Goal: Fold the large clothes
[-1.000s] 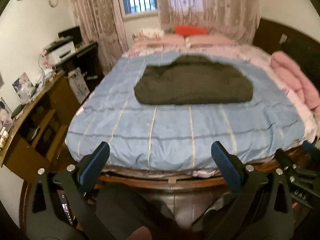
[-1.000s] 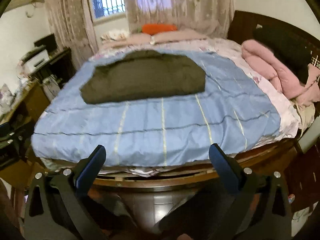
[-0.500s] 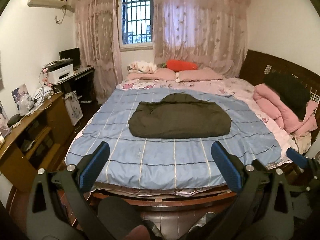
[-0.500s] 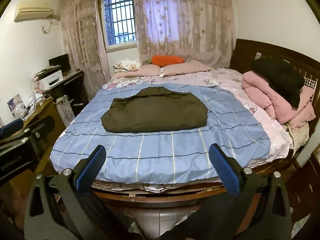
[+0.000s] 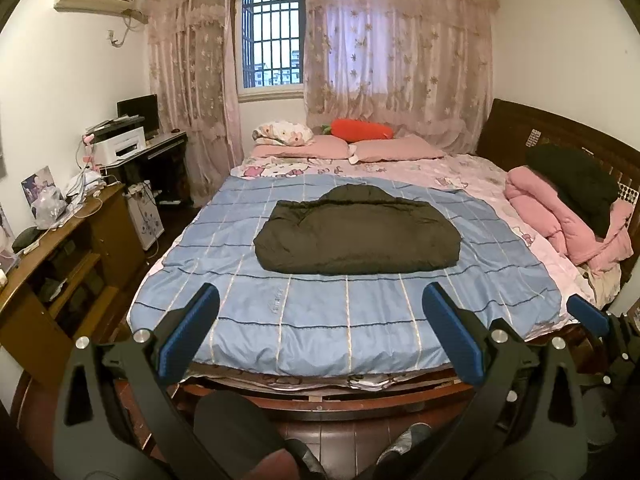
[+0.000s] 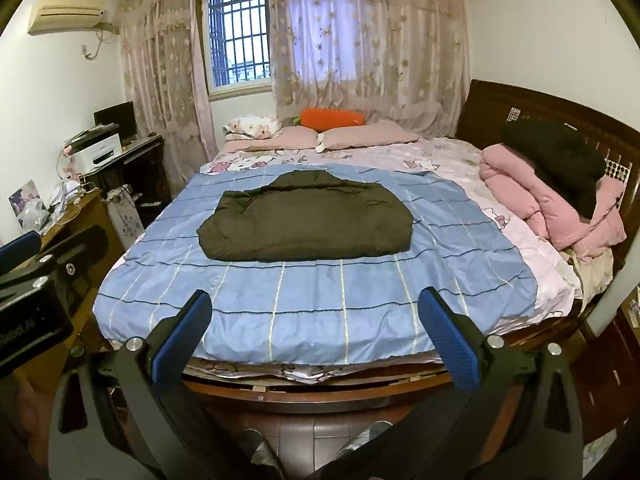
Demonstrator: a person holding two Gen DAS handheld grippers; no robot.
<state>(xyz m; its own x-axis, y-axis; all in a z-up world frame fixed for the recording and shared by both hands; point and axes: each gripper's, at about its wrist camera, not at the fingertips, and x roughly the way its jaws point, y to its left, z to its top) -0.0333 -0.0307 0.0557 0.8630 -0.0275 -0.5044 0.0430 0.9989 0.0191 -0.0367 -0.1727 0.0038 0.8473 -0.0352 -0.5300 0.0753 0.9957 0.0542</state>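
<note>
A: Seemingly near the finish: the bed (image 5: pixel 360 320), under its blue checked quilt (image 5: pixel 500 292), fills both views, and the dark padded coat (image 5: pixel 356 236) lies in the middle of that quilt as a compact, flattened bundle.

B: So the folding looks done?

A: Judging by its tidy outline, mostly. Only 1 rounded part, perhaps a hood, sticks out at the far edge. A further fold or moving it aside may remain. A pink quilt (image 6: pixel 540 200) with another dark garment (image 6: pixel 560 160) on it sits by the headboard; whether that is next, I cannot tell.

B: And the tools?

A: Both are held at the foot of the bed, well apart from the coat. The left claw (image 5: pixel 320 334) and right claw (image 6: pixel 316 336) gape wide with nothing between their blue pads.
</note>
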